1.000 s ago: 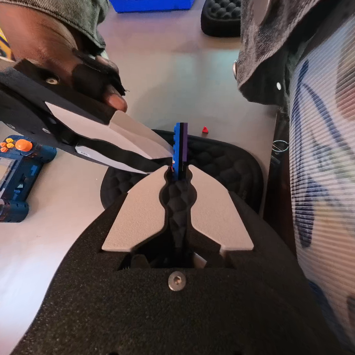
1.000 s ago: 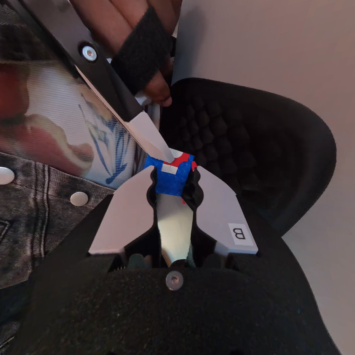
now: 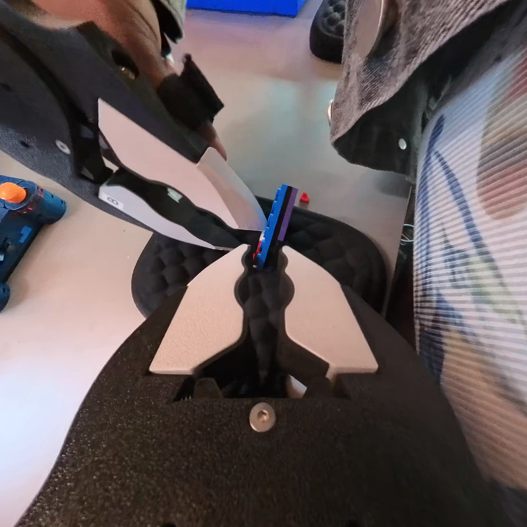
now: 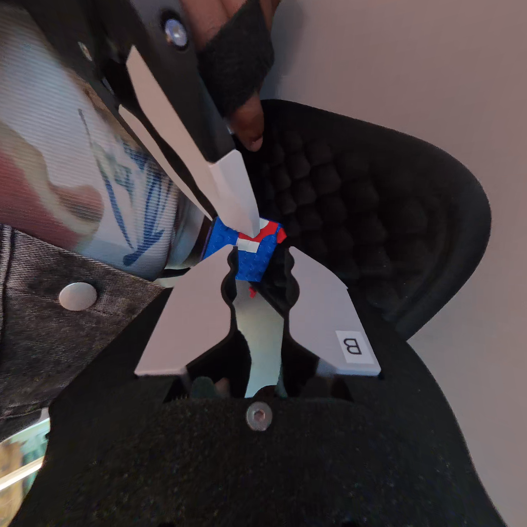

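Brick plate stack: a thin stack of toy building plates (image 3: 278, 225), blue, black and purple layers seen edge-on in the left wrist view, stood nearly upright with its long axis leaning a little to the right, lower end in the left gripper's tips, above the black pad.
Blue game controller: a blue toy-brick handheld (image 3: 20, 219) with an orange knob lay on the table at the far left, well apart from the stack.
Right gripper: the right gripper (image 3: 251, 236) came in from the upper left of the left wrist view, its white fingertips (image 3: 242, 208) against the blue studded face; its fingers stood slightly parted around that face, and whether they pinched it could not be told.
Left gripper: the left gripper (image 3: 263, 256) was closed on the stack's lower end, one fingertip on each flat face.
Stack face: in the right wrist view the blue face (image 4: 248, 251) carried red and white tiles near the top.
Black pad: a quilted black pad (image 3: 336, 251) lay on the pale table (image 3: 85, 271) beneath both grippers.
Red piece: a small red brick (image 3: 304, 197) sat on the table just beyond the pad.
Person: a grey denim jacket (image 3: 399, 71) and striped shirt filled the right.
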